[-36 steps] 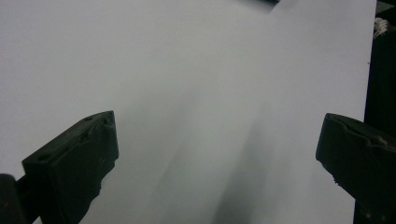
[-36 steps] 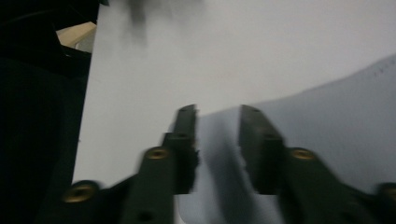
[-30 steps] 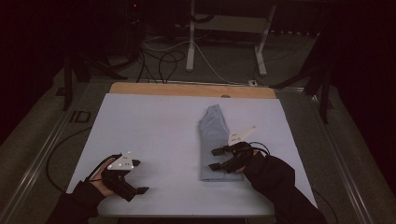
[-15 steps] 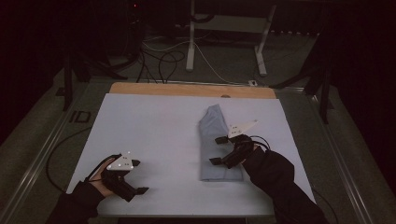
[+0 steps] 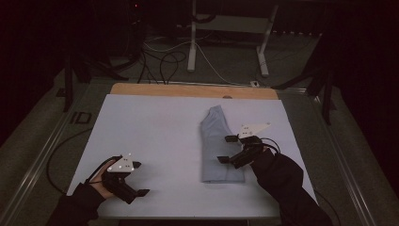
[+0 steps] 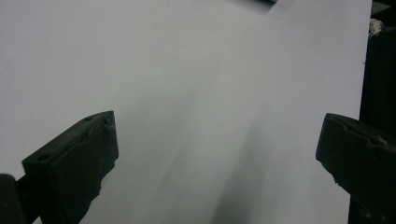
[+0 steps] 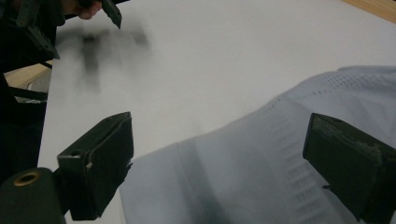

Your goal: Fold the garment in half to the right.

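Observation:
A folded pale blue garment (image 5: 217,141) lies lengthwise on the white sheet (image 5: 150,127), right of centre. My right gripper (image 5: 225,149) hovers over the garment's right edge near its front end. Its jaws have just been opening and now stand wide, with nothing gripped. In the right gripper view the gripper (image 7: 219,172) has the garment (image 7: 261,149) spread below and between its open jaws. My left gripper (image 5: 141,179) rests at the sheet's front left, open and empty. The left gripper view shows the gripper (image 6: 219,158) over bare sheet (image 6: 187,70).
A wooden strip (image 5: 188,89) runs along the table's far edge. Cables (image 5: 162,56) and a metal stand (image 5: 193,42) are on the floor beyond. Dark frame rails (image 5: 42,160) flank the table. In the right gripper view the left gripper (image 7: 46,18) is far off at top left.
The right gripper's jaws have spread wider over the garment, and the hand has shifted slightly toward the far side. The left gripper has not moved.

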A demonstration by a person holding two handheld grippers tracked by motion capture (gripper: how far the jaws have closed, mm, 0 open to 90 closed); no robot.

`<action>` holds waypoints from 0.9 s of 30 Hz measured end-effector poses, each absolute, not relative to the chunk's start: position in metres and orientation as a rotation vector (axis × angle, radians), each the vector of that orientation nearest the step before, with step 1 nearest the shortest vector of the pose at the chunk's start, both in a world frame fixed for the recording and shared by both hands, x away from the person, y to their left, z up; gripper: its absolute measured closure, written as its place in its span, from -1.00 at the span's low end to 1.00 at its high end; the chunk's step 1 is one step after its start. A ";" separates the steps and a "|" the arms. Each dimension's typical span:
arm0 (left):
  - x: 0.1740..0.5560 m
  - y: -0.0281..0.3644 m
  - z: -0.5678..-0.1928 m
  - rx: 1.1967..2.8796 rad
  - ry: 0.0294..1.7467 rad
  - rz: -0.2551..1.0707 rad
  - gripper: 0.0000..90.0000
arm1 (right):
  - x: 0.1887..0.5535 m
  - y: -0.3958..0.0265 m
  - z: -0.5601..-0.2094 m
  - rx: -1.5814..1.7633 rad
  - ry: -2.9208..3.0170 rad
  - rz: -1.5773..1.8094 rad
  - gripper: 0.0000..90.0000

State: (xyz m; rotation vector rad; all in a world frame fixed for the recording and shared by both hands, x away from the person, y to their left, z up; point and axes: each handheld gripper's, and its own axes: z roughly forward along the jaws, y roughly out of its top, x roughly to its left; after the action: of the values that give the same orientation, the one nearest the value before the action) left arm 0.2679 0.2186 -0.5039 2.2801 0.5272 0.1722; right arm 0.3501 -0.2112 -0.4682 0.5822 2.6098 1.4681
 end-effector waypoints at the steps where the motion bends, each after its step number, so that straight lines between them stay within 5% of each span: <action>1: 0.268 0.219 -0.504 2.277 0.530 0.172 -0.99 | 0.350 -0.213 -0.469 0.582 2.608 1.468 -0.81; 27: 0.268 0.217 -0.502 2.275 0.515 0.170 -0.99 | 0.325 -0.268 -0.504 0.786 2.505 1.375 -0.81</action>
State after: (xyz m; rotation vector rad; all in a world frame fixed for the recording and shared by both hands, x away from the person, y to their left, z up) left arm 0.2676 0.2171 -0.5022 2.2750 0.5152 0.1696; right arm 0.3252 -0.2676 -0.5043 0.7860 2.5052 1.3746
